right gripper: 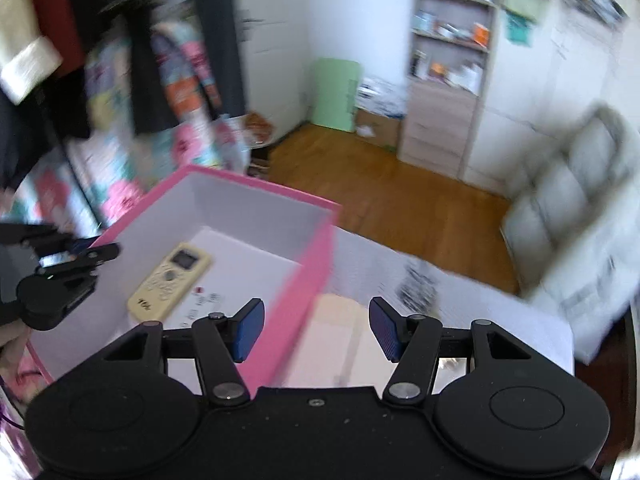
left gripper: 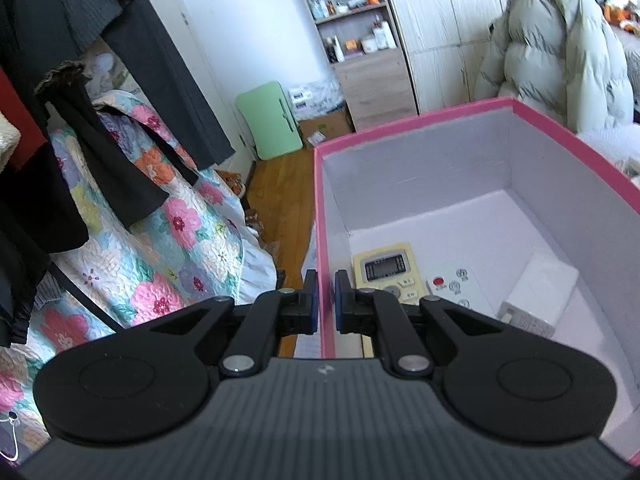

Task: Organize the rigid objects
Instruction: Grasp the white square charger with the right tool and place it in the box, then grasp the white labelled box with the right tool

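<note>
Left tongs (left gripper: 326, 300) clamp the pink box (left gripper: 420, 130) wall at 6 o'clock, likely steadying it. Right tongs (right gripper: 316, 328) open, empty. Yellow remote (right gripper: 170, 280) lies inside, white remote (left gripper: 454, 286) beside it.

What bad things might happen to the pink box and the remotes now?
1. The left claw is clamped on the pink box wall; a tug might tip the box or bend the cardboard.
2. The right claw is open and straddles the opposite wall, and its view is blurred; it may bump that wall.
3. A jolt could slide the yellow remote into the white remote beside it.
</note>
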`<state>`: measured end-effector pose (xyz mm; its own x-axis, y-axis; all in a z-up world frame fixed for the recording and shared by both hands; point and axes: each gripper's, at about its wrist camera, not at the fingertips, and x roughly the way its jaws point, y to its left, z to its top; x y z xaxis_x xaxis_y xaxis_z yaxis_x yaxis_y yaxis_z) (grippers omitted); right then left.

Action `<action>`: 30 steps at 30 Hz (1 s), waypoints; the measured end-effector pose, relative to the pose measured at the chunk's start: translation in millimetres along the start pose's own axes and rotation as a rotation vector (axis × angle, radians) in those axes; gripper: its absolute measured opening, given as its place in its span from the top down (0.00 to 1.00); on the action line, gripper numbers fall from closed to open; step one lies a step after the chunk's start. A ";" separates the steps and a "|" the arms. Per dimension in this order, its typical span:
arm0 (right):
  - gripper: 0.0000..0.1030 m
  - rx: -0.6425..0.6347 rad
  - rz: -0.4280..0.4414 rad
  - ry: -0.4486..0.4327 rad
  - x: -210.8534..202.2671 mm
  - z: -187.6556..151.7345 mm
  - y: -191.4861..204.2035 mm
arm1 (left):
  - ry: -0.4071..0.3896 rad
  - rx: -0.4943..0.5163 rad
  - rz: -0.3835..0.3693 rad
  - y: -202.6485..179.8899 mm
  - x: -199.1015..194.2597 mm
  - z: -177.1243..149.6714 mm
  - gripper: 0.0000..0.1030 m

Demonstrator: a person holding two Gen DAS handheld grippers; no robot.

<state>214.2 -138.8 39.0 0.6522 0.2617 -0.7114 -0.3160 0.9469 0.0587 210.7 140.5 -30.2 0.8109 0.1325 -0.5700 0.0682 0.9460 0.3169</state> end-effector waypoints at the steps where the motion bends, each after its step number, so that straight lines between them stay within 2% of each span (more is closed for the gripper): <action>1: 0.39 0.033 -0.001 0.007 -1.7 -4.2 -10.9 | -0.003 0.005 0.002 -0.2 -0.2 0.1 0.94; 5: 0.39 0.147 -0.018 0.040 1.5 -26.3 -45.0 | -0.002 0.027 0.010 -2.4 0.5 1.5 0.94; 10: 0.39 0.345 -0.082 0.082 23.7 -48.1 -83.9 | 0.000 0.028 0.013 -3.0 0.2 1.6 0.94; 12: 0.38 0.454 -0.105 0.086 33.5 -53.0 -102.7 | 0.000 0.028 0.012 -2.9 0.5 2.3 0.94; 17: 0.38 0.599 -0.111 0.143 68.0 -59.2 -134.2 | 0.000 0.033 0.016 -4.0 0.8 2.8 0.94; 23: 0.38 0.755 -0.070 0.140 89.7 -75.0 -157.9 | 0.004 0.032 0.019 -3.9 3.4 4.1 0.93; 26: 0.35 0.828 -0.026 0.183 103.7 -78.2 -166.5 | 0.004 0.035 0.019 -3.7 4.0 4.2 0.93; 30: 0.33 0.836 -0.028 0.181 109.8 -75.2 -164.8 | 0.004 0.039 0.022 -5.4 4.5 4.6 0.93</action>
<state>286.0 -280.1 -101.4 0.5099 0.2700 -0.8168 0.3566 0.7977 0.4863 216.6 134.6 -30.9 0.8100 0.1549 -0.5656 0.0729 0.9305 0.3591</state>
